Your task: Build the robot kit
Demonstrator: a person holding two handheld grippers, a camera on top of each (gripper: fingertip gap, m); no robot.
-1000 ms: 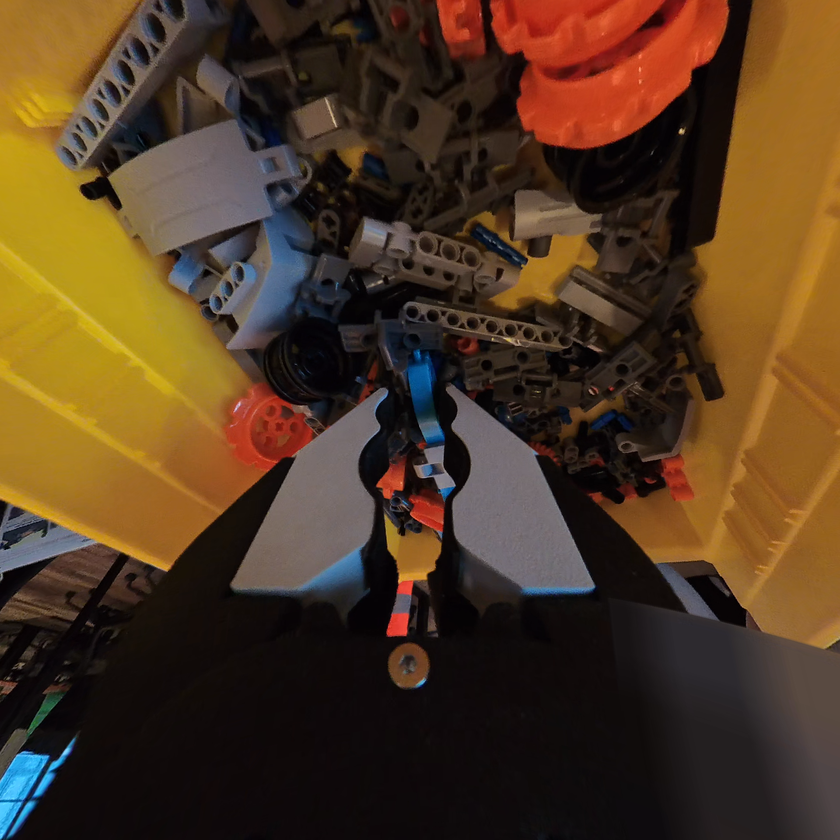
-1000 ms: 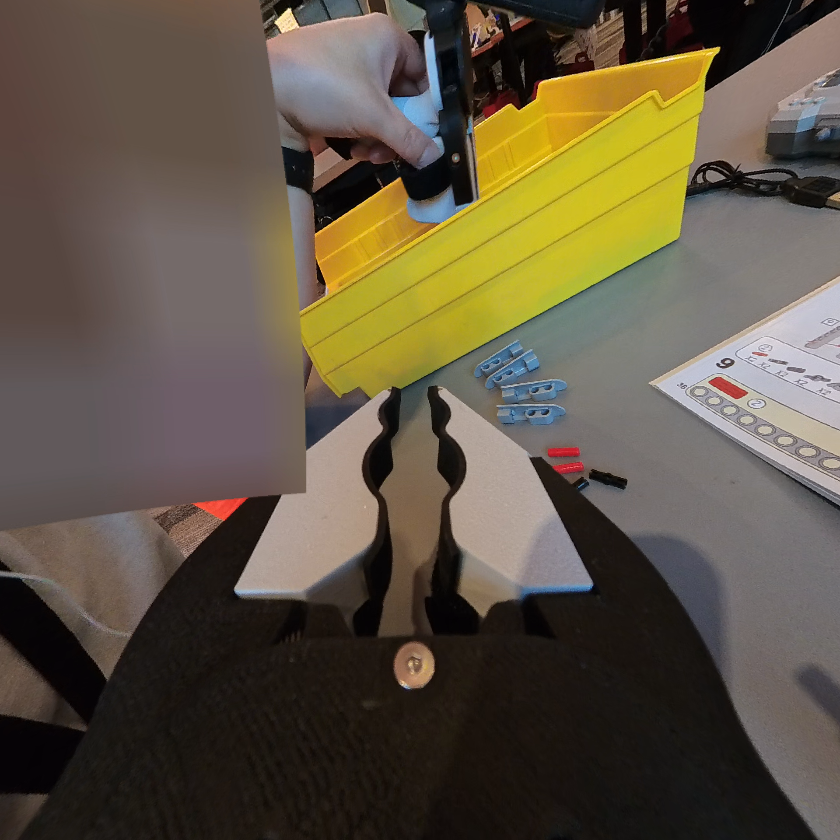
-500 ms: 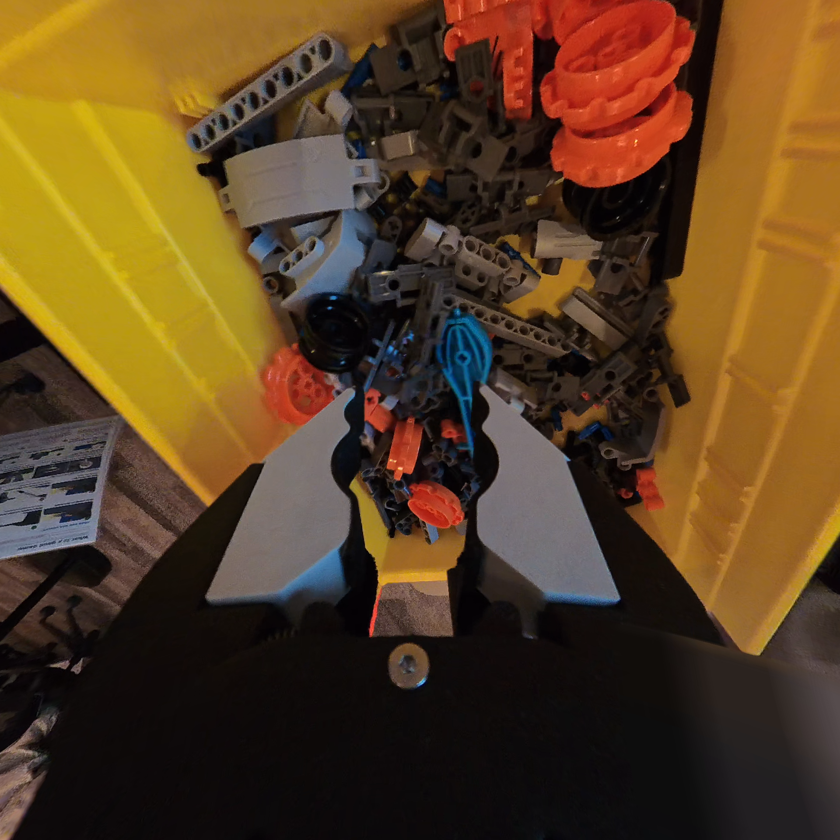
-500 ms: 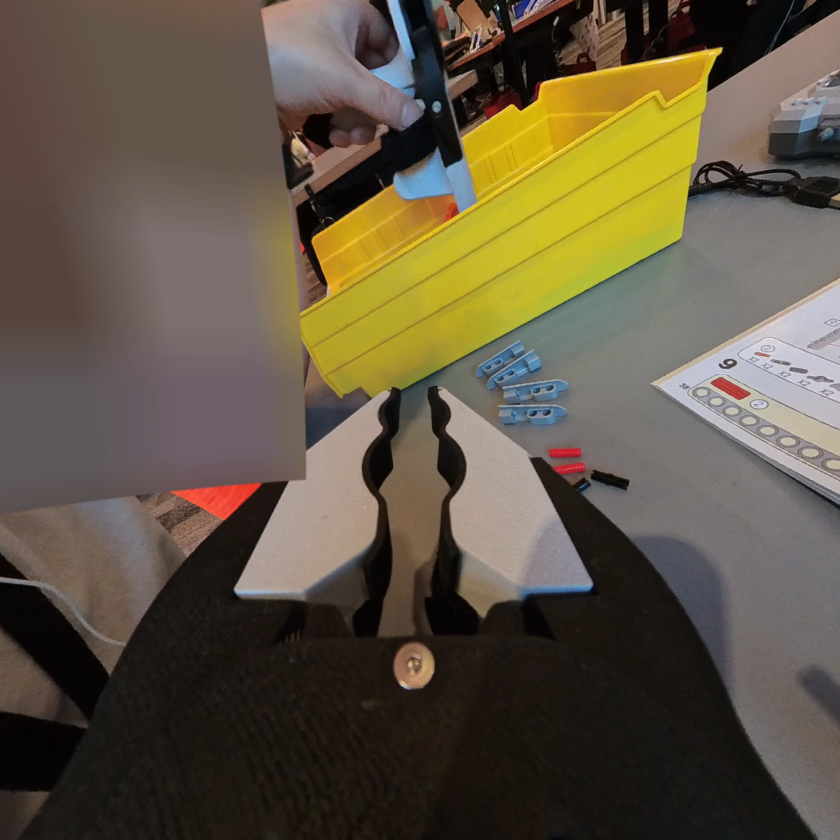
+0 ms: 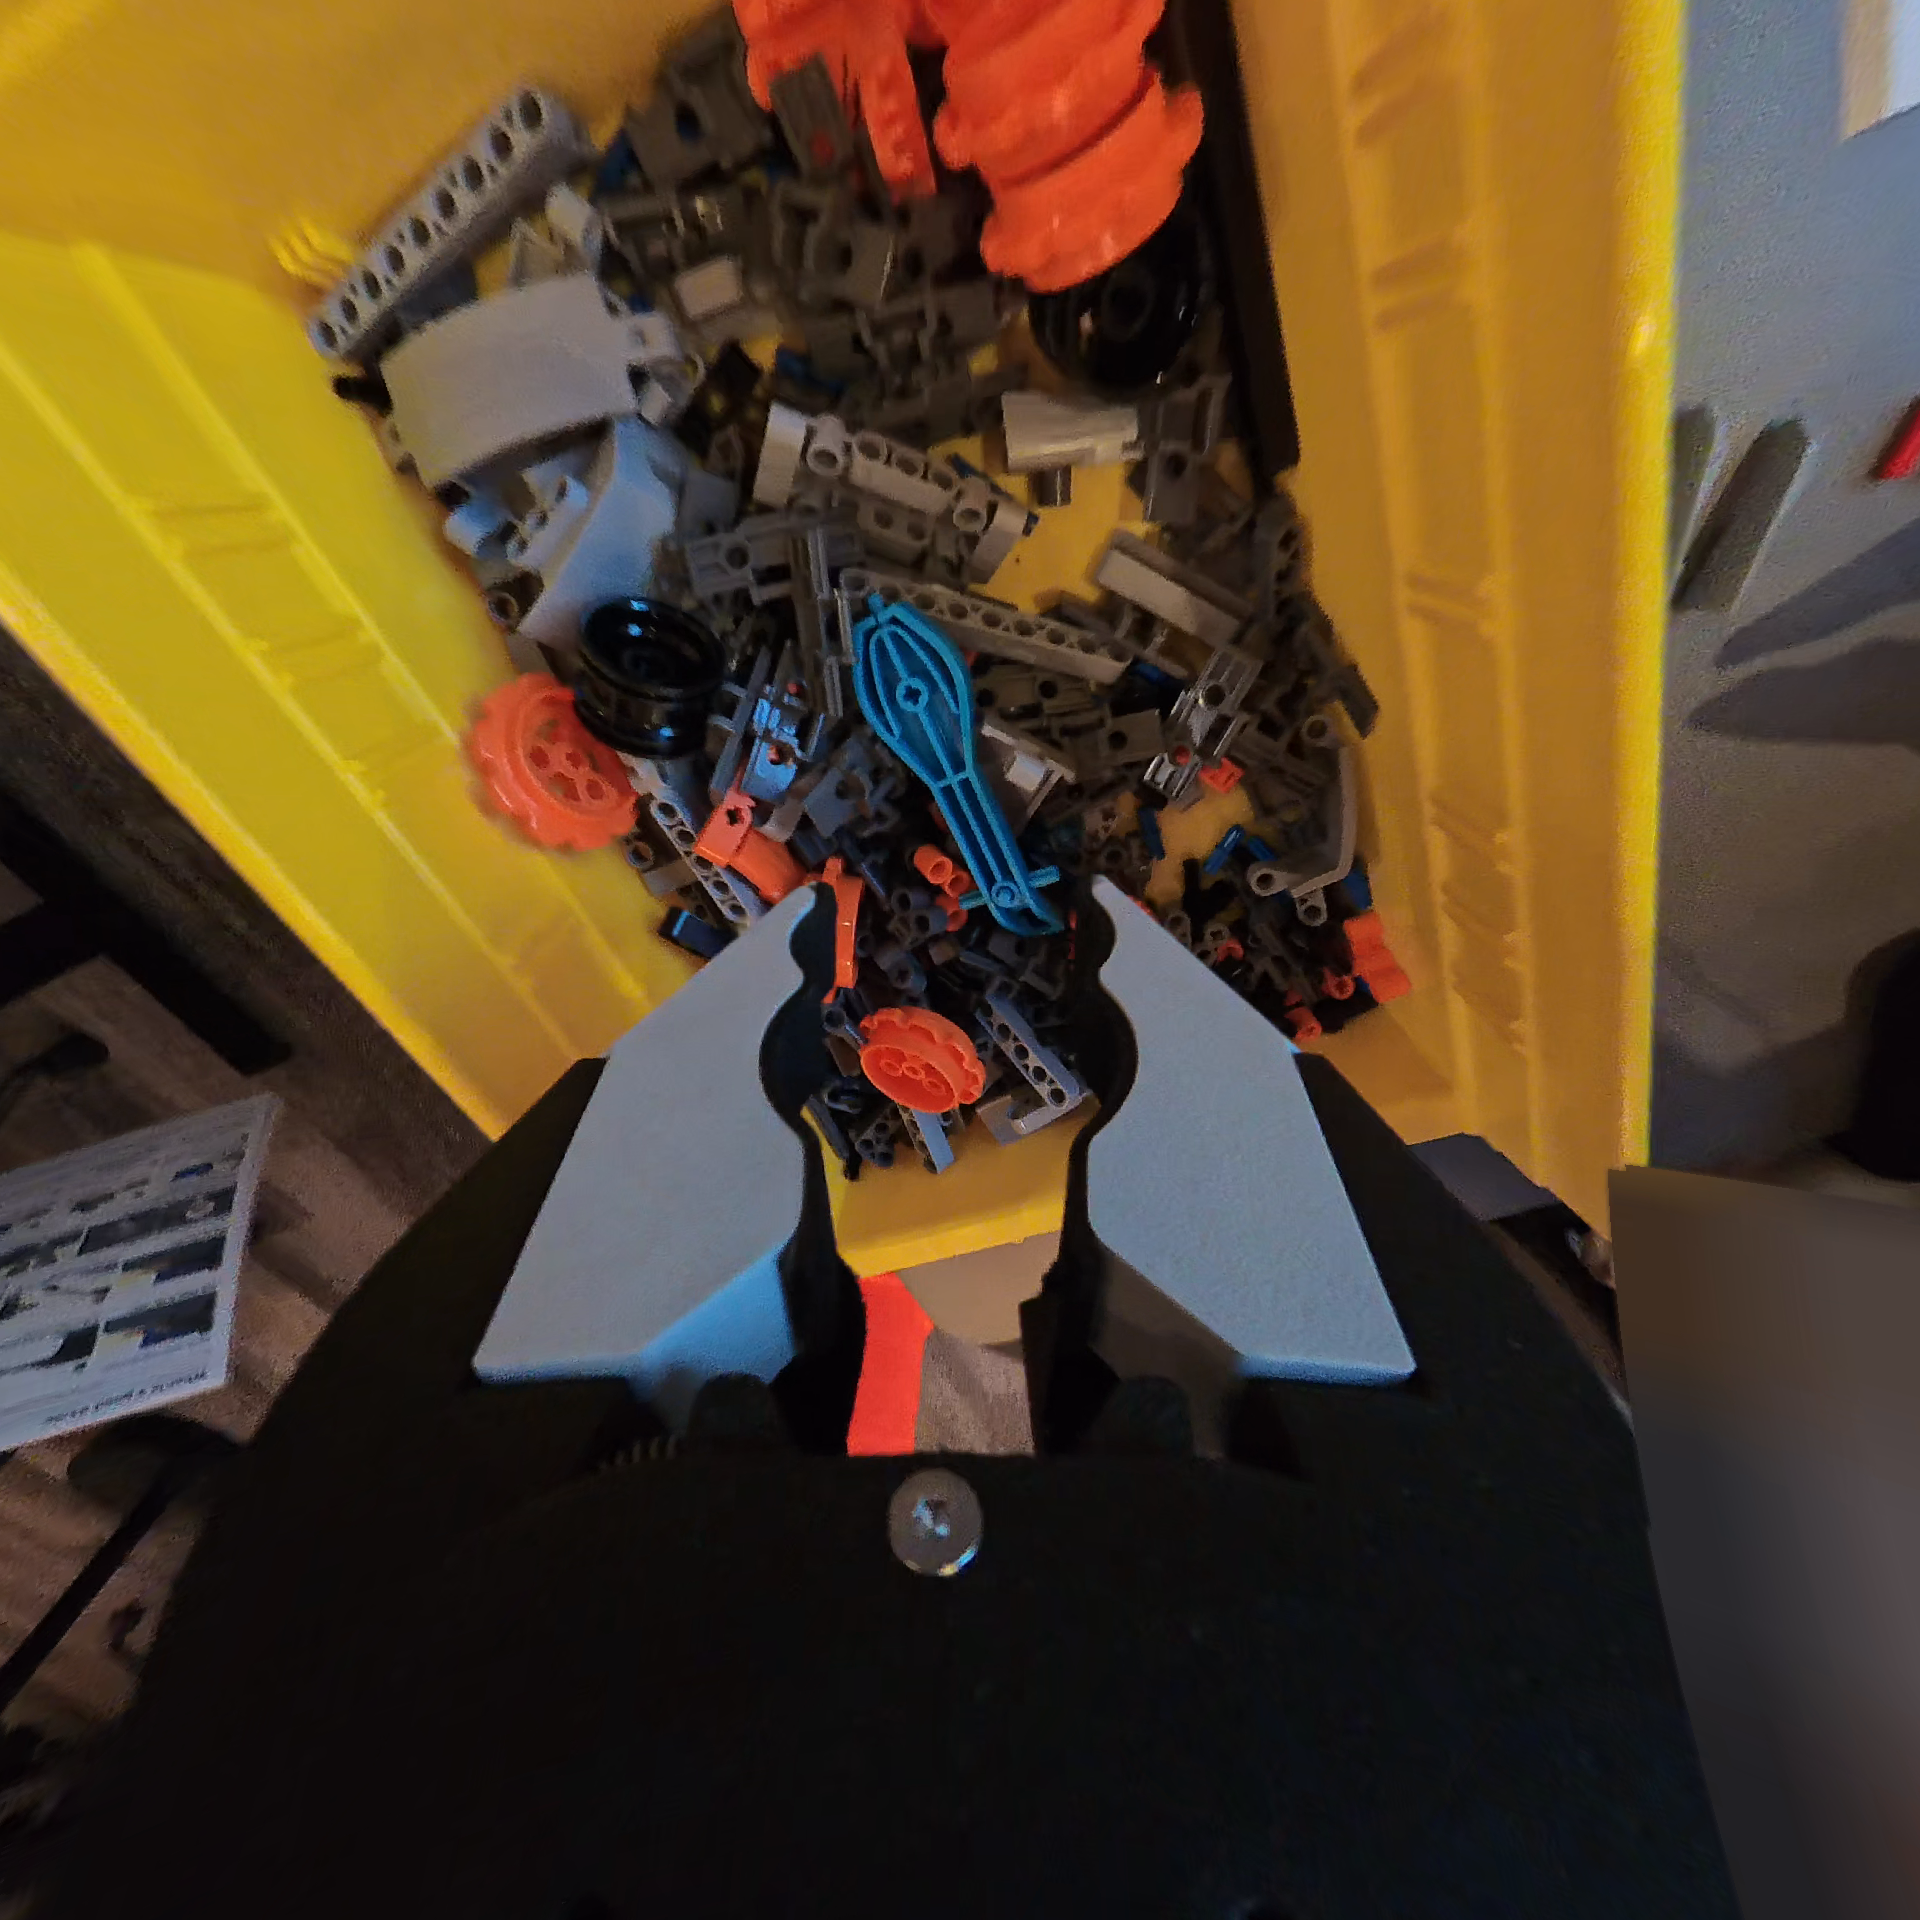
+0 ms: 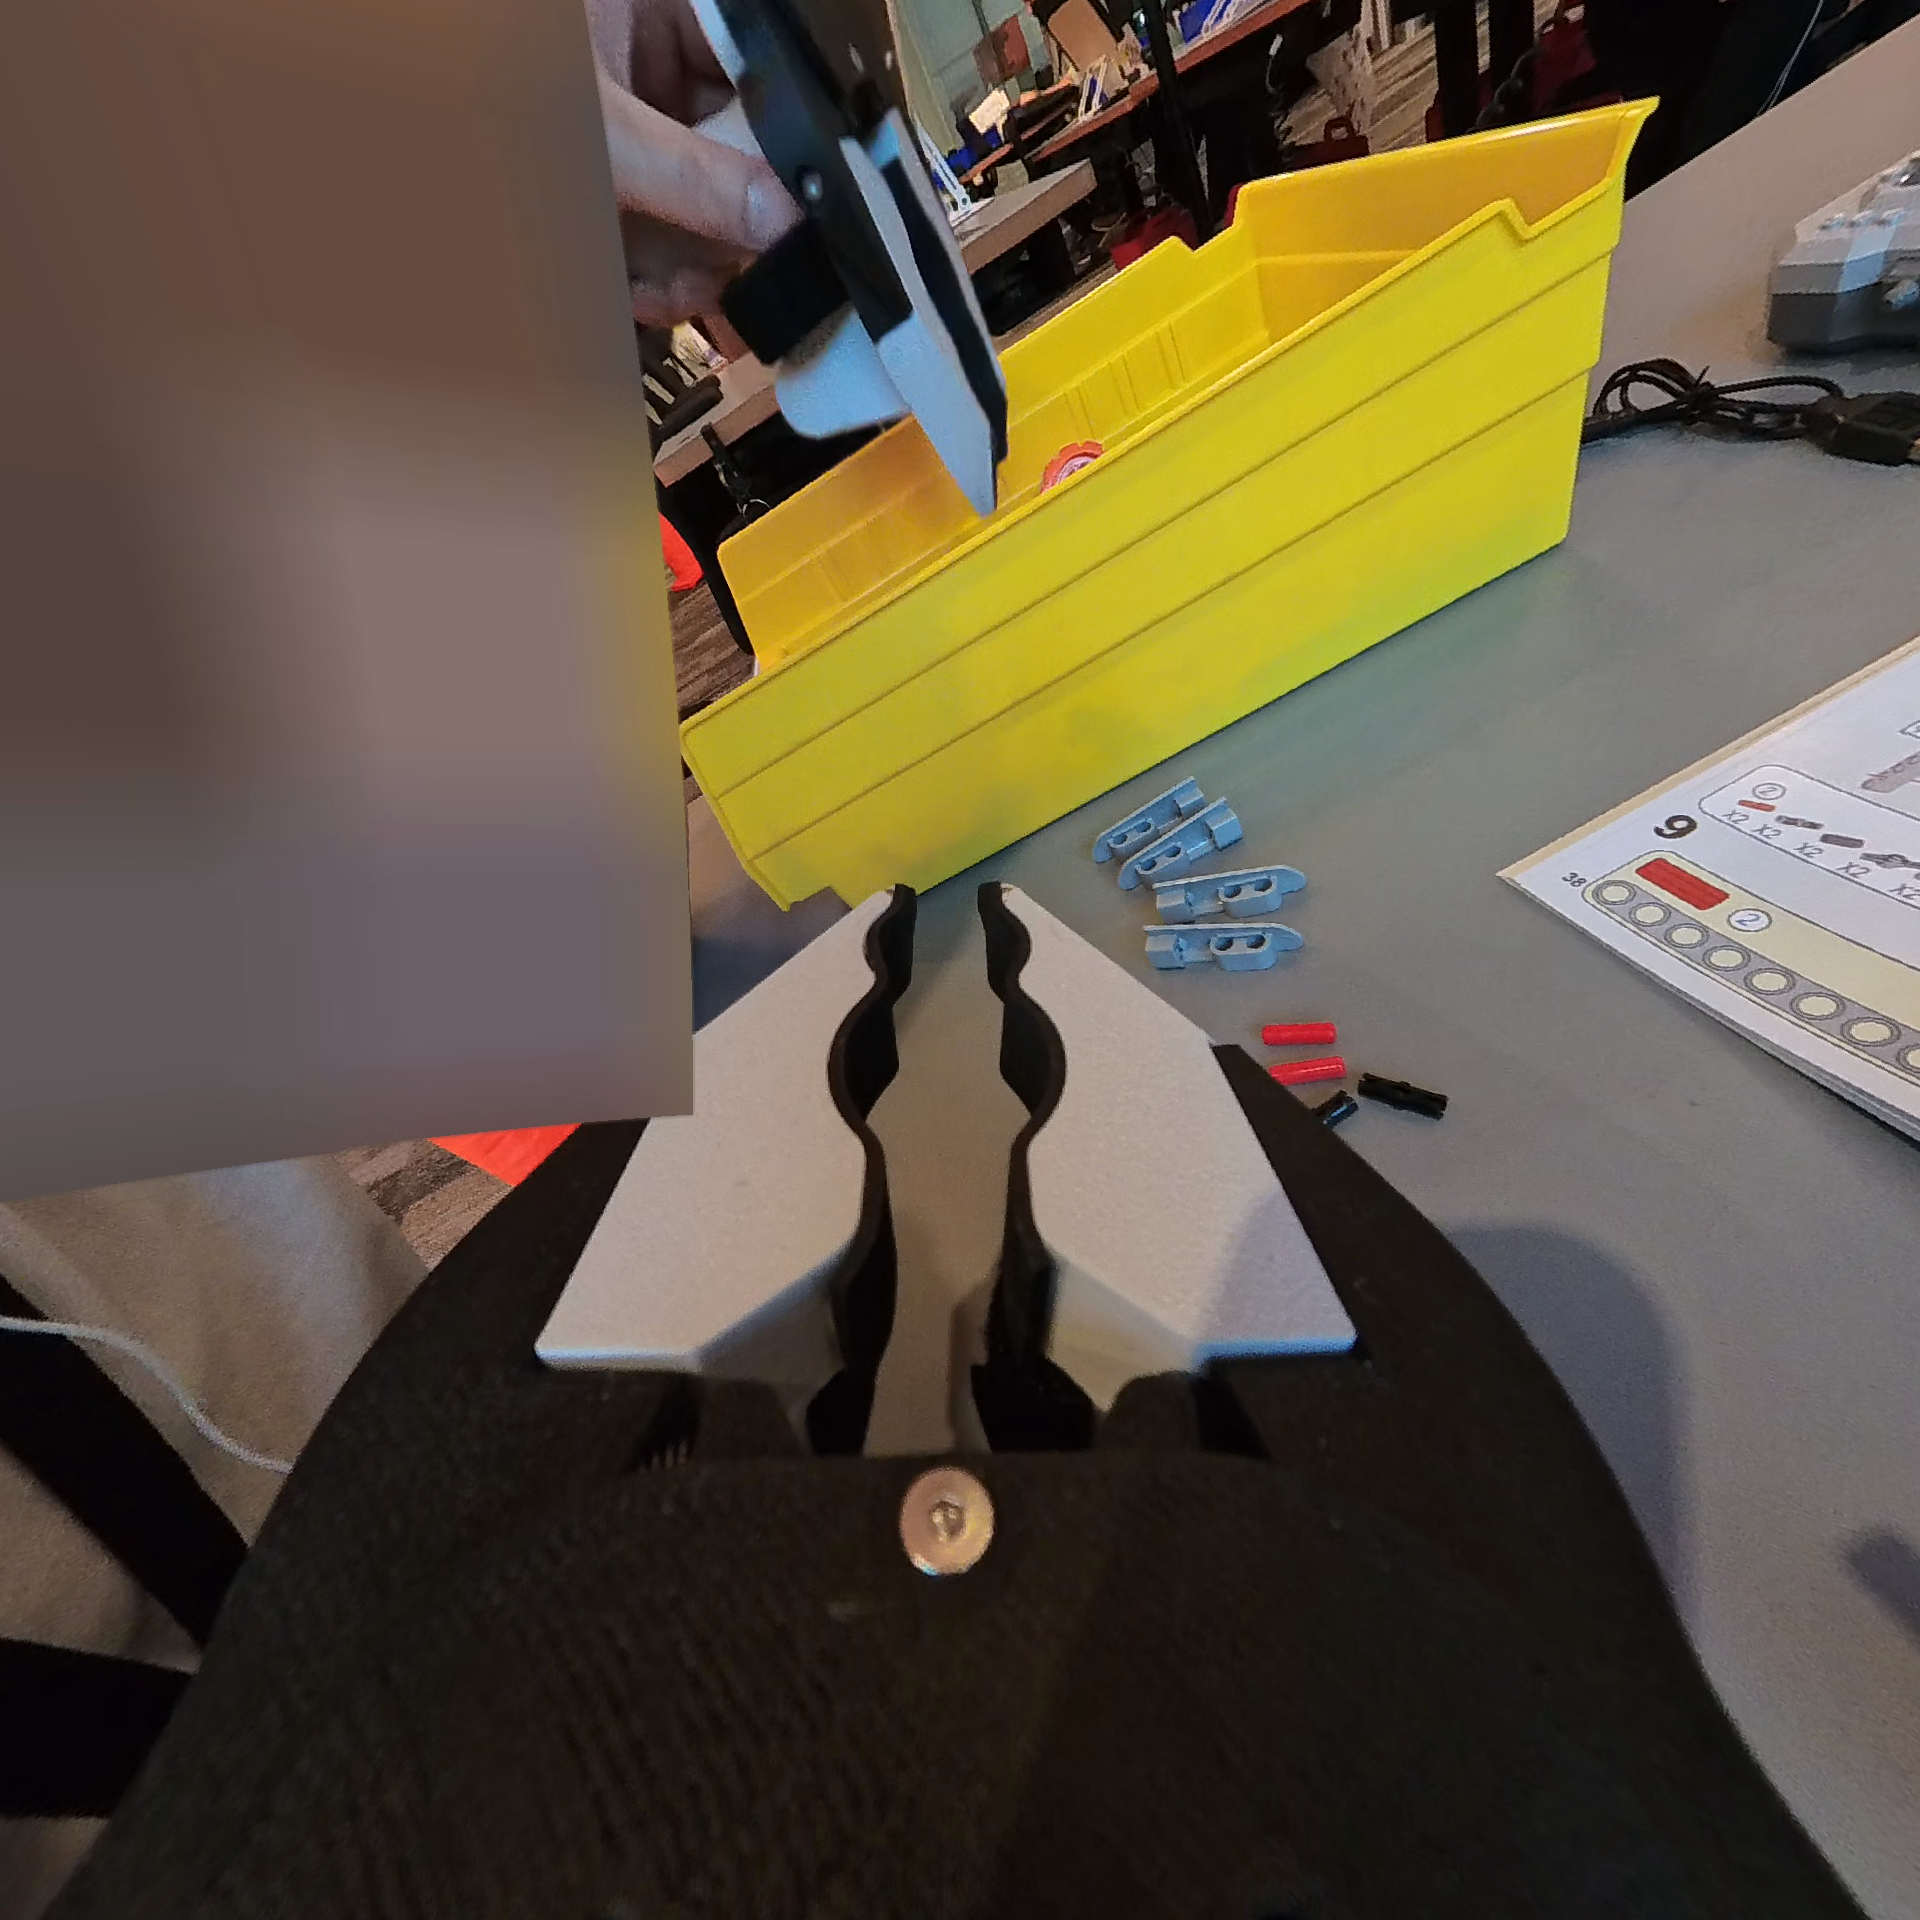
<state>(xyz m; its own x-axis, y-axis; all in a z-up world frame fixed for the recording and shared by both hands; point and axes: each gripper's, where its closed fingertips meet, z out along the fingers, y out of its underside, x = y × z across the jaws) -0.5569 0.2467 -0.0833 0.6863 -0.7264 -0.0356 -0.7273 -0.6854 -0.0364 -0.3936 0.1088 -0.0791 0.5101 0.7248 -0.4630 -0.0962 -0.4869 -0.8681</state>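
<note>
Two tongs show, both empty. The left tongs (image 5: 951,914) hang with jaws wide apart above a yellow bin (image 5: 208,540) of loose building pieces, nearest a blue paddle-shaped piece (image 5: 920,727). The right tongs (image 6: 948,902), jaws slightly apart, hover over the grey surface (image 6: 1558,1299), near four grey-blue pieces (image 6: 1195,883).

The left gripper (image 5: 951,914) hangs tilted with its jaws wide apart; the right gripper (image 6: 948,891) lies low, jaws slightly parted, empty.
</note>
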